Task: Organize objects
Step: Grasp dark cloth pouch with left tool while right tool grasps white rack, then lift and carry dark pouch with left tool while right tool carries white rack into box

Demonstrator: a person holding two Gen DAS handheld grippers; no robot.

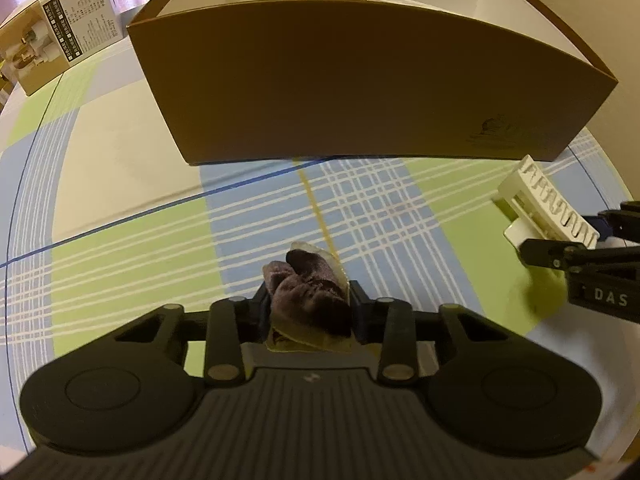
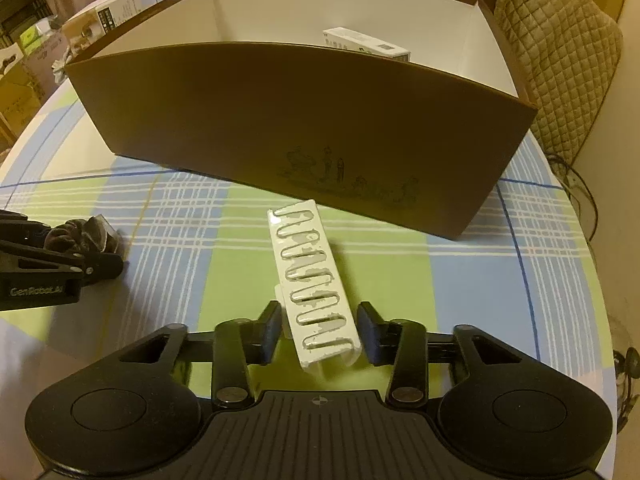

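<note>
My left gripper (image 1: 310, 304) is shut on a dark purple fuzzy item in a clear bag (image 1: 310, 292), just above the checked tablecloth; it also shows in the right wrist view (image 2: 86, 236). My right gripper (image 2: 320, 332) has its jaws around a long white plastic rack with slots (image 2: 314, 280); the left pad touches it and a small gap shows at the right pad. The rack also shows in the left wrist view (image 1: 548, 204). A large brown cardboard box (image 1: 360, 92) with a white inside stands open just beyond both grippers (image 2: 304, 120).
A small white carton (image 2: 366, 44) lies inside the box at the back right. A printed product box (image 1: 52, 36) stands at the table's far left. A quilted chair back (image 2: 560, 64) is behind the box at right. The round table edge (image 2: 600, 320) curves close on the right.
</note>
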